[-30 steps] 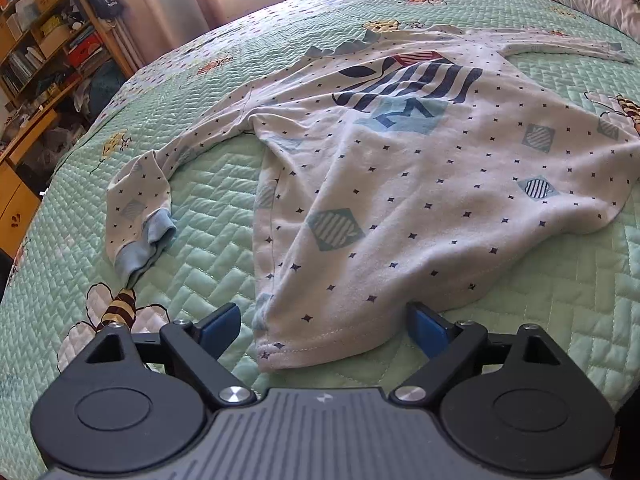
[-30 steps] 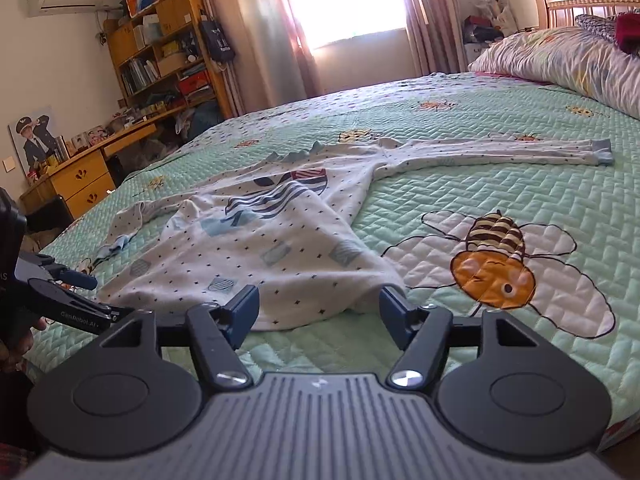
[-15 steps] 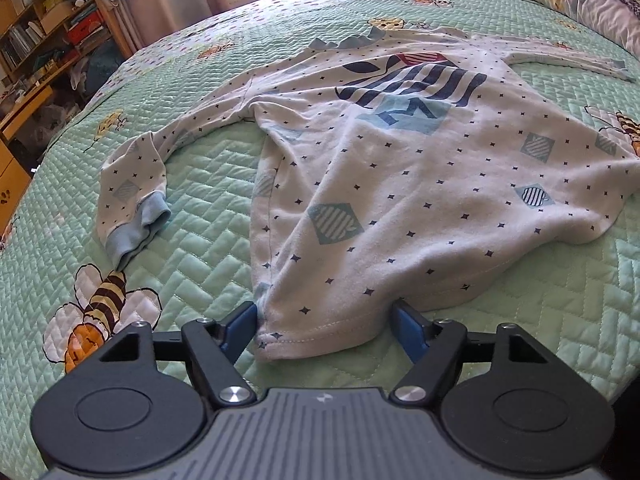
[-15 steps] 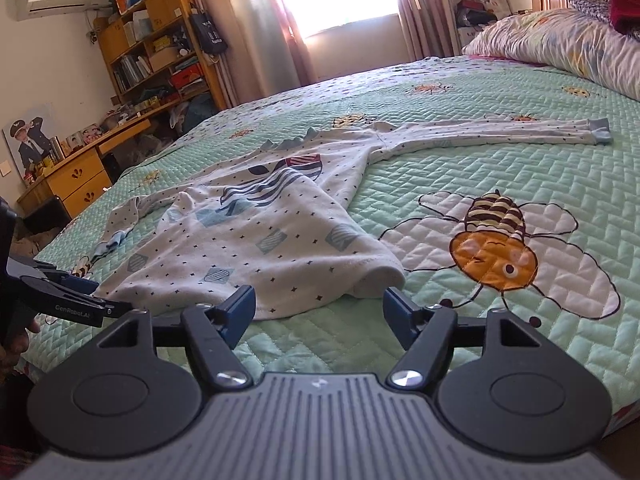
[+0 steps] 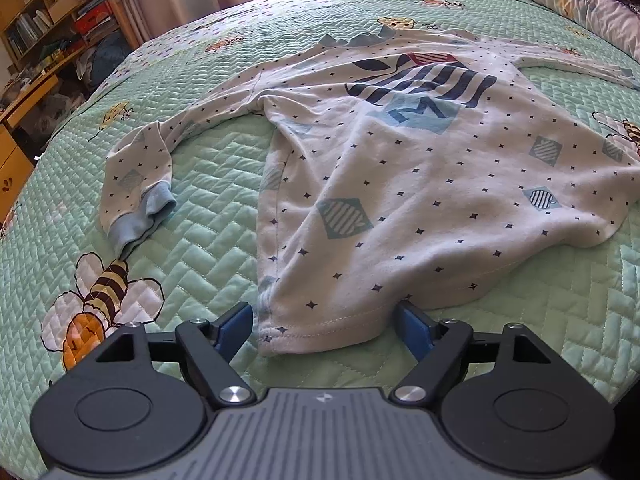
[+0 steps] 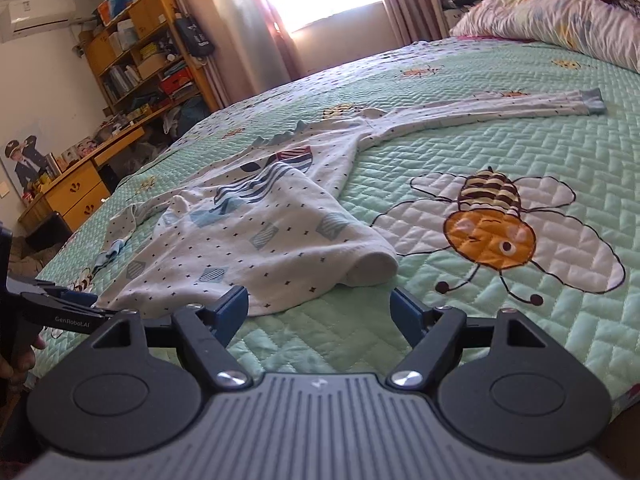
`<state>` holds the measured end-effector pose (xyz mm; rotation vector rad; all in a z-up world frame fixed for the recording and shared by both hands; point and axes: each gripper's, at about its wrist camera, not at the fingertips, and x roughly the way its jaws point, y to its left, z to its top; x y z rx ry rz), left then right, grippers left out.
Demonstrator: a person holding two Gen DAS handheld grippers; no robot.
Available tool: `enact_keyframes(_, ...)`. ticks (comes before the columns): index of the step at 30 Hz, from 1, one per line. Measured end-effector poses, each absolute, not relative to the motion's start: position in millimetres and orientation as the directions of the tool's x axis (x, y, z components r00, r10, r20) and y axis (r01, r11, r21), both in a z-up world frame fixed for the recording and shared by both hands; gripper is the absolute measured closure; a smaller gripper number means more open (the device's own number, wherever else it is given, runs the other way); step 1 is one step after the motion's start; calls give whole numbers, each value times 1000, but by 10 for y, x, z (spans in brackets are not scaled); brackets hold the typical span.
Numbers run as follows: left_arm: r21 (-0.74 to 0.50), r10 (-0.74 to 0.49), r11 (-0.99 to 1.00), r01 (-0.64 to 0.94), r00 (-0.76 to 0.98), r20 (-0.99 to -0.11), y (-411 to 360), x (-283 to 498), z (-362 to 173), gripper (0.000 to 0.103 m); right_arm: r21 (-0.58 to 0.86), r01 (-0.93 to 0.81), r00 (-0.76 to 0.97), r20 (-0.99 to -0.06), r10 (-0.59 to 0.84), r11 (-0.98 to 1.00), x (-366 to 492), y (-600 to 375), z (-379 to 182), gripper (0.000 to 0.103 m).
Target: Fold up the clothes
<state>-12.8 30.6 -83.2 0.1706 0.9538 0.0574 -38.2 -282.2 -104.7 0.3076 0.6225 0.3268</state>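
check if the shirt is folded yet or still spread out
Mostly spread: the shirt lies open on the quilt, sleeves out, only its right hem corner rolled.

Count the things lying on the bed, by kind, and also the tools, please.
Long-sleeved top: 1
Pillow: 1
Tools: 2, the left tool and the right tool, both open
Total: 4

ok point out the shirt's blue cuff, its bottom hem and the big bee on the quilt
blue cuff (image 5: 140, 226), left wrist view, on the ribbed sleeve end
bottom hem (image 5: 320, 330), left wrist view, on the stitched edge between the fingers
big bee (image 6: 490, 228), right wrist view, on its orange face
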Motion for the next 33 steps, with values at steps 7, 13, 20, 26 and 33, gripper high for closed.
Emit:
enact_keyframes(7,84,111,994,-73,584,-804,539,-187,-789,33,398,-179,769,-514,380,900,-376,-2890,-1058,22)
enact_keyframes(13,-67,67,980,-185,632,-772,911,-276,-620,34,419,-149,775,-513,368,896,-384,-2945,-1079,21)
enact_keyframes(20,-48,105,975,-218,636,-765,984,-297,-622,29,430,-144,771,-515,373,891,-351,-2977,-1096,19)
enact_keyframes(26,104,129,992,-77,657,-743,681,-315,-697,28,433,-139,772,-516,371,891,-364,-2979,-1091,18)
enact_keyframes(33,32,48,999,-36,670,-741,711,-346,-759,75,436,-146,767,-517,379,888,-379,-2947,-1091,17)
